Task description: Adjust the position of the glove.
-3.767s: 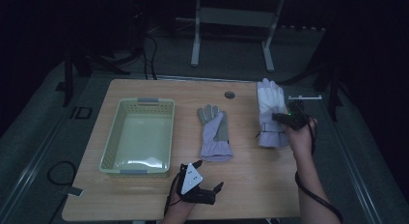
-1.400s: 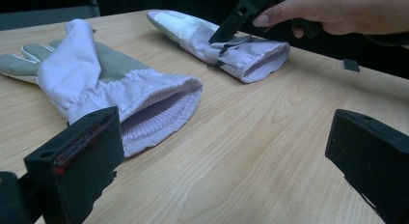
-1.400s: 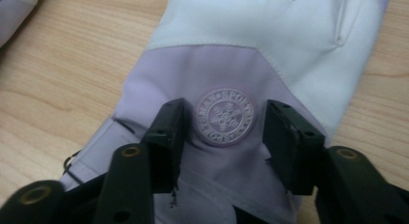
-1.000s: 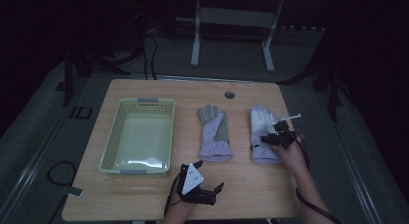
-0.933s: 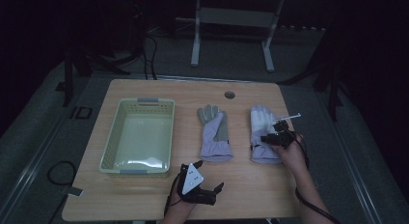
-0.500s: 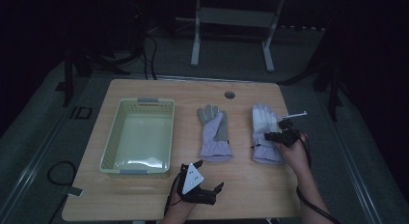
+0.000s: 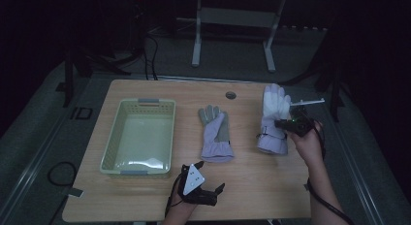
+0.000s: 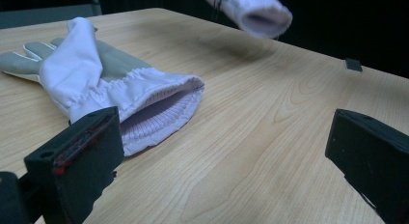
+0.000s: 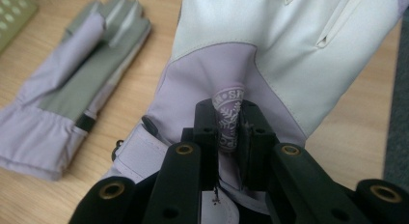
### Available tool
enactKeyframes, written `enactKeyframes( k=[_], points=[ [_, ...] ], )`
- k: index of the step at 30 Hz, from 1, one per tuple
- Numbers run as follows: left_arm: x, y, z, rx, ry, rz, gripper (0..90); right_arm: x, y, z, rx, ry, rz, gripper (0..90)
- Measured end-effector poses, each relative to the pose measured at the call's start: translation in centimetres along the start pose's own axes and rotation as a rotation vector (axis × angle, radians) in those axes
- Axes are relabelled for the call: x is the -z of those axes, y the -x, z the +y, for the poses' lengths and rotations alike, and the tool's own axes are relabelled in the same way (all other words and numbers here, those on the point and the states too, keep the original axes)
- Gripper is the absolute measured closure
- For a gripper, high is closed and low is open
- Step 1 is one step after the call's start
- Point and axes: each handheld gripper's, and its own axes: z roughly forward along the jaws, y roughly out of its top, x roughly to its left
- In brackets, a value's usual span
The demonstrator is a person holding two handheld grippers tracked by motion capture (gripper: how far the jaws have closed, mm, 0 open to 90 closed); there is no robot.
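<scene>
A wooden table [image 7: 145, 89] carries a pale green basket [image 7: 139, 137] on its left half; to the right of the basket, near the middle, a lilac and grey glove [image 7: 215, 134] lies flat with its cuff toward the near edge; right of that a white and lilac glove [image 7: 274, 119] hangs tilted, cuff end lifted off the wood. The right gripper [image 7: 280, 123] has it — jaws have just been closing and now pinch a fold of lilac fabric [image 9: 228, 120] on the back of the glove; the left gripper [image 7: 220, 193] rests at the near edge, jaws spread wide — nothing between them; a small round dark disc [image 7: 230, 95] lies near the far edge.
</scene>
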Motion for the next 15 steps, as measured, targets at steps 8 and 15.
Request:
enactKeyframes(
  k=[8,15],
  points=[
    [0.0,0.0,0.0,0.001,0.001,-0.001,0.2,2.5,-1.5,2.4,0.016,0.08,-0.009,79.9],
    [0.0,0.0,0.0,0.001,0.002,-0.001,0.2,3.9,-4.5,4.9,0.065,0.104,-0.013,79.9]
  ],
)
